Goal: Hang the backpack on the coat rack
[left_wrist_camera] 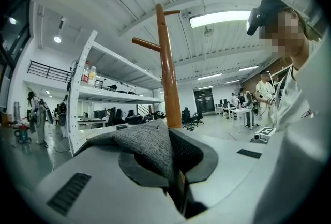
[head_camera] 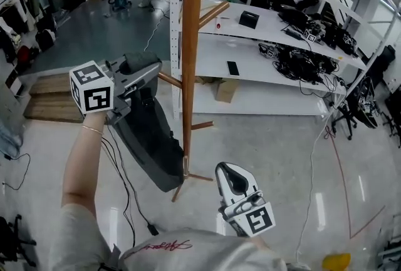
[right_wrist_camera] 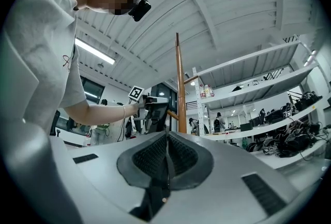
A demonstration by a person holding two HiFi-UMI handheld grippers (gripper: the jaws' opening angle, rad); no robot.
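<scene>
- The left gripper is clamped on a fold of grey backpack fabric and held level.
- The backpack dangles from it, just beside the wooden coat rack pole.
- The right gripper is closed and empty, lower down near the person's body.

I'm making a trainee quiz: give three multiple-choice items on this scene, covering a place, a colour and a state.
1. In the head view, the backpack hangs: A left of the coat rack pole; B right of it; C on the floor.
2. The coat rack is: A white; B brown; C black.
3. The right gripper is: A open; B shut on a strap; C shut, empty.
A: it dangles from the left gripper left of the pole. B: brown wood. C: pads meet, nothing between.
</scene>
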